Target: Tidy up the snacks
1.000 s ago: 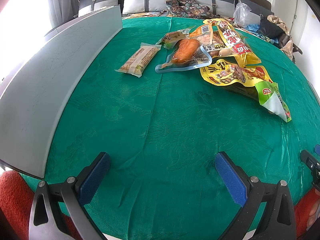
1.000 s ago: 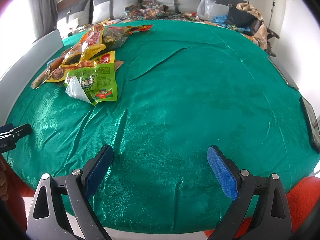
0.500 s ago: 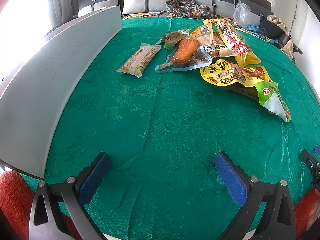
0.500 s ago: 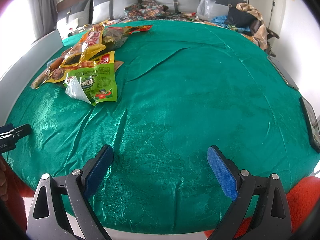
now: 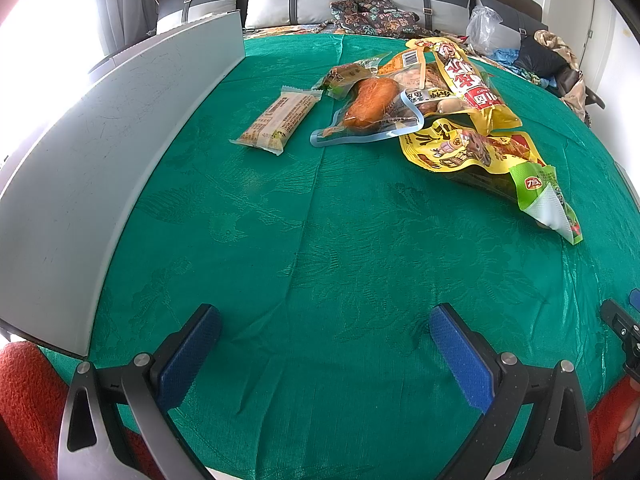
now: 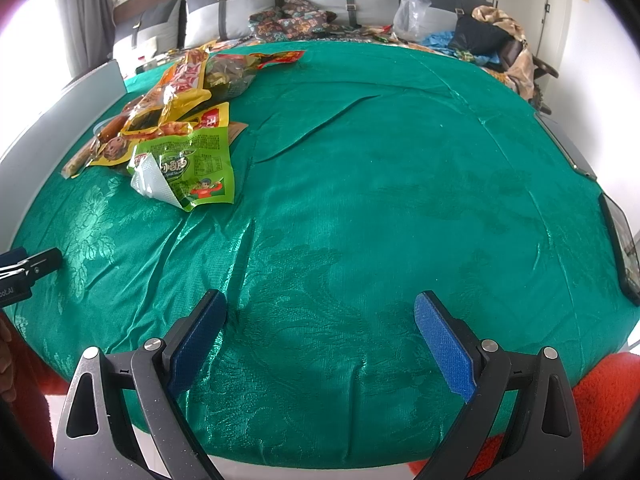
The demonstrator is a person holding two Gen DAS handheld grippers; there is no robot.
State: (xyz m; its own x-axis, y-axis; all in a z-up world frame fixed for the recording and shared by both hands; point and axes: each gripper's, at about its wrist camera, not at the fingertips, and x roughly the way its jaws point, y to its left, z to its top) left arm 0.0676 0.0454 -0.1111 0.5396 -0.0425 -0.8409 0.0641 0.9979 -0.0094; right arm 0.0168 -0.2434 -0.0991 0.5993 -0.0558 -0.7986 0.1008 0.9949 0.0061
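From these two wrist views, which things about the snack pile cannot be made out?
- How many packs: in both views the yellow bags overlap what lies under them.
- Green bag: in the left wrist view it sits mostly under a yellow bag.
- Beige bar: print too small to read; in the right wrist view the pile hides most of it.
- Right claw and left claw: open, empty.

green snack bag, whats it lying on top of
The green snack bag overlaps the lower edge of a yellow packet, the rest lying on the green tablecloth. Anything beneath its middle is covered.

Both hand-held grippers [image 5: 324, 344] [image 6: 320, 332] agape (empty)
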